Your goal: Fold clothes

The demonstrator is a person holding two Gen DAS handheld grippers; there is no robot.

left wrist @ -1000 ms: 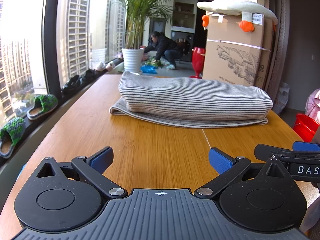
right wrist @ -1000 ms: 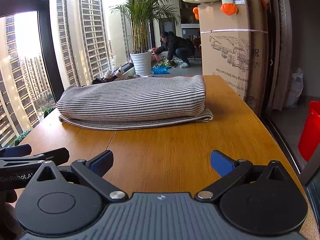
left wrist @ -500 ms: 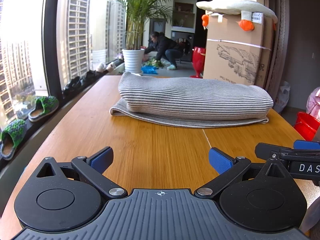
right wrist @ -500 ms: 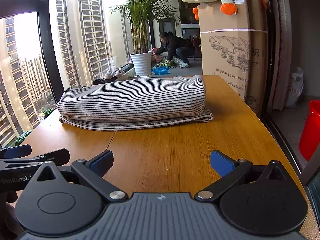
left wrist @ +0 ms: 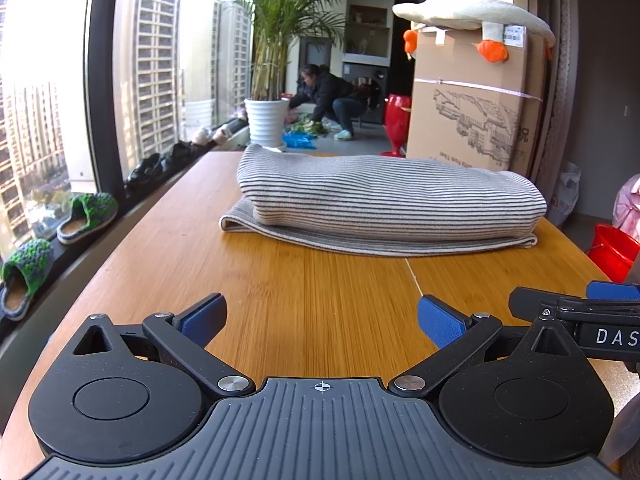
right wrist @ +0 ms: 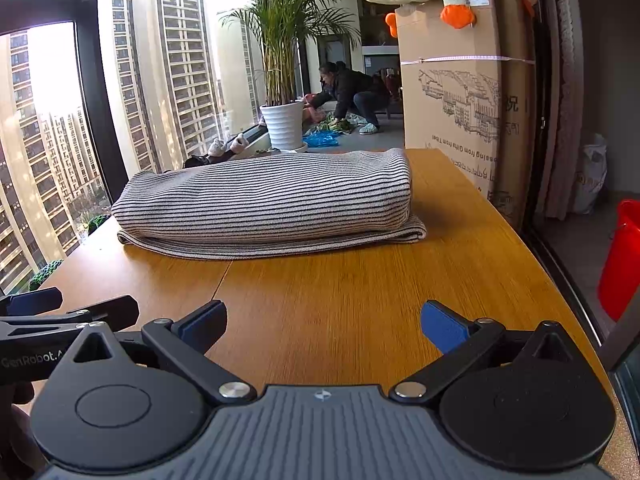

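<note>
Holding both tools low over the near end of the wooden table [left wrist: 304, 304], I have the left gripper [left wrist: 320, 320] and the right gripper [right wrist: 322, 322] side by side. Jaws on each are spread wide and grip nothing; only bare wood shows between the blue pads [left wrist: 438, 320].

The striped garment [left wrist: 384, 208] lies further up the table, well apart from both tools. It is folded into a thick bundle, with a thinner bottom layer sticking out along the near edge and at both ends. In my judgement the folding is nearly or fully done.

Hazards I see from here:

1. Pinching only the thin bottom layer would drag it out from under the bundle and undo the fold.
2. Pushing into the near edge with the jaws spread would slide the whole bundle along the smooth wood, possibly toward the cardboard box [right wrist: 460, 112] side, where the garment's end lies closest to the table edge.
3. Moving the two tools unevenly would twist the stack.
4. The two tools sit just beside each other; a sideways move could knock them together.
</note>
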